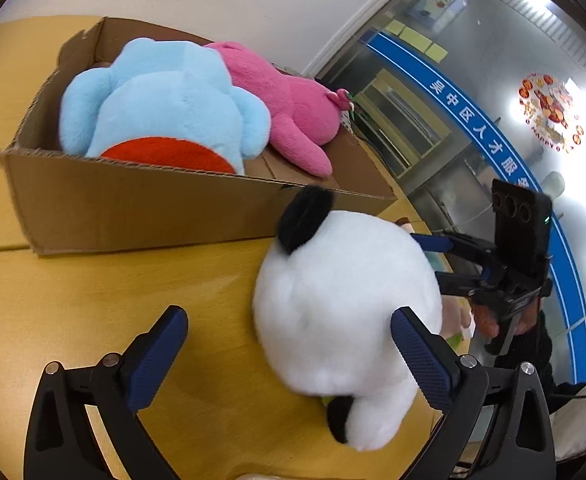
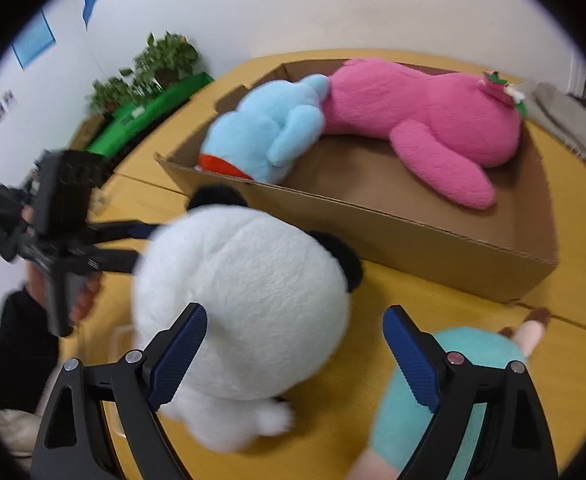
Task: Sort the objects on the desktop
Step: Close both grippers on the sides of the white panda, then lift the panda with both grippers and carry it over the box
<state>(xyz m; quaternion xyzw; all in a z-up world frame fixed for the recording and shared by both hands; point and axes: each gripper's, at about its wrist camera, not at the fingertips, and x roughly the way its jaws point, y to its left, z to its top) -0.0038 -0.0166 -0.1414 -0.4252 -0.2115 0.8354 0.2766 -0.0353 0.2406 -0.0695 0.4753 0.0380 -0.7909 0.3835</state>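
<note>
In the left wrist view we see the left gripper at 6 o'clock, its blue-padded jaws spread wide. The panda lies on the table just ahead; the right pad overlaps the panda's white body, while the left pad stands apart over bare wood. We cannot tell whether the right pad presses the plush or only sits in front of it.

In the right wrist view the right gripper also sits at 6 o'clock with jaws spread. Its left pad overlaps the panda, and its right pad overlaps a teal plush at 5 o'clock. Nothing is clamped between the pads.

Each view shows the opposite gripper beyond the panda: at 3 o'clock in the left view, at 9 o'clock in the right view, with fingers reaching toward the plush. Their tips are hidden behind it.

Farther out, at 12 o'clock, stands an open box. Inside it lie a blue plush with a red patch and a pink plush, touching each other. The panda is outside the box, near its front wall.

Beyond the table, the right view shows potted plants at 10 o'clock.
</note>
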